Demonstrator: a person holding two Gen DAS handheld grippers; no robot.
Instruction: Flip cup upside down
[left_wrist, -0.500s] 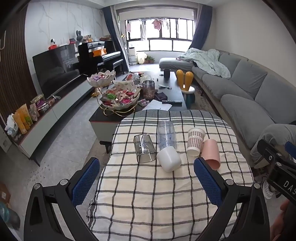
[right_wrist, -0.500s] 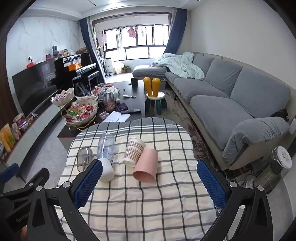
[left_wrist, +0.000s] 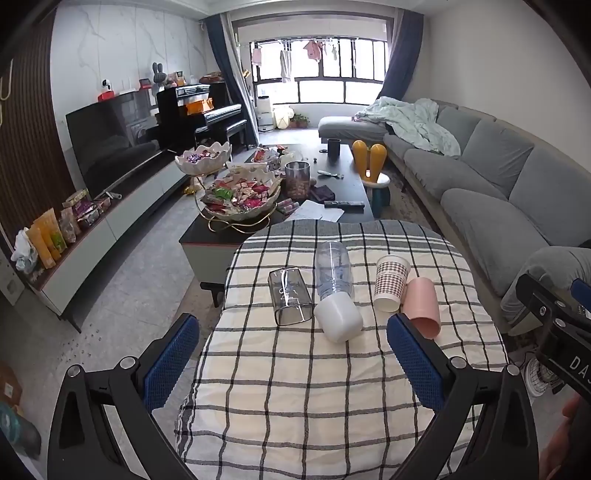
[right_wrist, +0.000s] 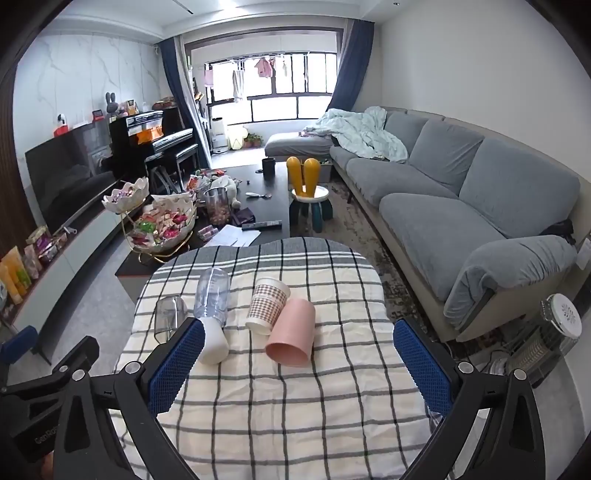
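Observation:
Several cups lie on their sides on a checked tablecloth (left_wrist: 295, 387): a clear square glass (left_wrist: 290, 295), a clear bottle-shaped cup with a white cap (left_wrist: 334, 291), a checked paper cup (left_wrist: 390, 282) and a pink cup (left_wrist: 422, 307). The right wrist view shows them too: glass (right_wrist: 169, 317), bottle cup (right_wrist: 212, 314), paper cup (right_wrist: 267, 304), pink cup (right_wrist: 291, 336). My left gripper (left_wrist: 293, 363) is open and empty, short of the cups. My right gripper (right_wrist: 299, 369) is open and empty, just short of the pink cup.
A dark coffee table (left_wrist: 347, 181) with snack bowls (left_wrist: 240, 199) stands beyond the cloth-covered table. A grey sofa (right_wrist: 461, 206) runs along the right. A TV unit (left_wrist: 110, 206) lines the left wall. A small heater (right_wrist: 546, 339) stands on the floor at right.
Both grippers have shifted only slightly; the view is nearly the same. The cups have not moved.

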